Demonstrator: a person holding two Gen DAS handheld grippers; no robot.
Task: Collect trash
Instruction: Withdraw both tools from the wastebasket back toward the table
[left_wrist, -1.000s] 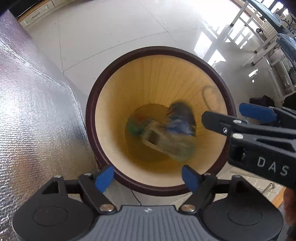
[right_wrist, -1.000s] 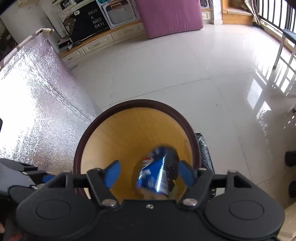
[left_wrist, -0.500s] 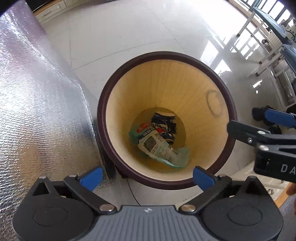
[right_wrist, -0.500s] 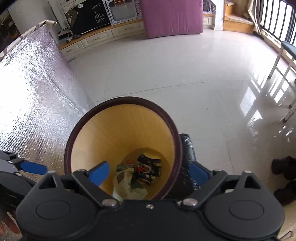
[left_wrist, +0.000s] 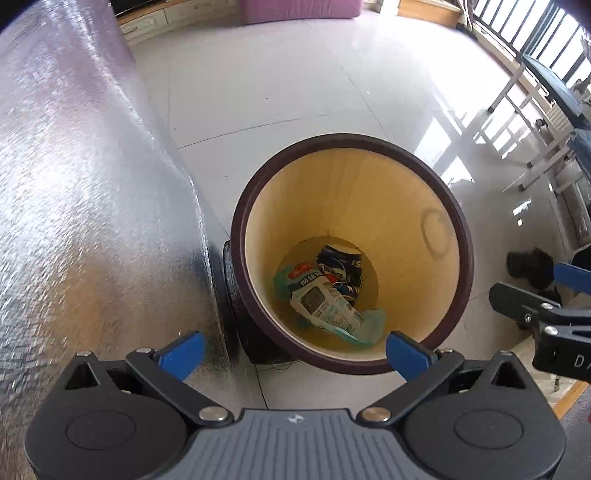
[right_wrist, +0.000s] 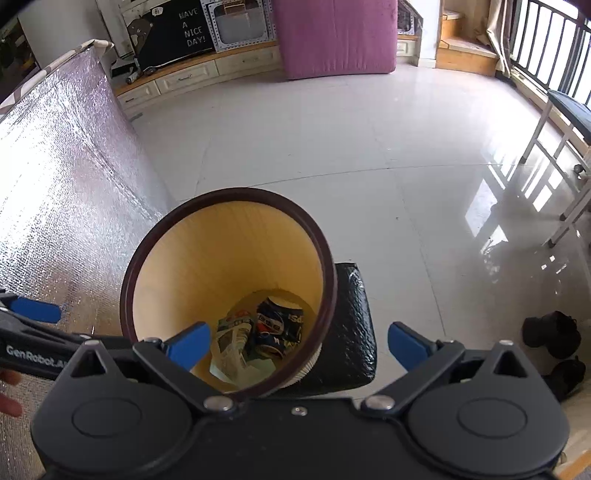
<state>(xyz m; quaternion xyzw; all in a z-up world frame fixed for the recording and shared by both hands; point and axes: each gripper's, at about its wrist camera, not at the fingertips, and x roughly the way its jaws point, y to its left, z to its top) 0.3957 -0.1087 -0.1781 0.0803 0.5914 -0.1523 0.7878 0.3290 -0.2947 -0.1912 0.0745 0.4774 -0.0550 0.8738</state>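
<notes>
A round bin with a dark brown rim and a yellow inside stands on the tiled floor. At its bottom lie a crushed blue soda can, a printed white wrapper and a green bag. My left gripper hangs above the bin's near rim, open with nothing between its fingers. Over the bin's right side, my right gripper is empty and its jaws are opening. Each gripper shows at the edge of the other's view: the right one and the left one.
A silver foil-covered surface rises close on the bin's left. A black padded block leans against the bin. Dark shoes lie on the floor at right, white chair legs beyond. A pink mattress stands far back.
The blue can dropped from my right gripper into the bin and the wrapper settled beside it. Both grippers opened wider and pulled up and back from the bin.
</notes>
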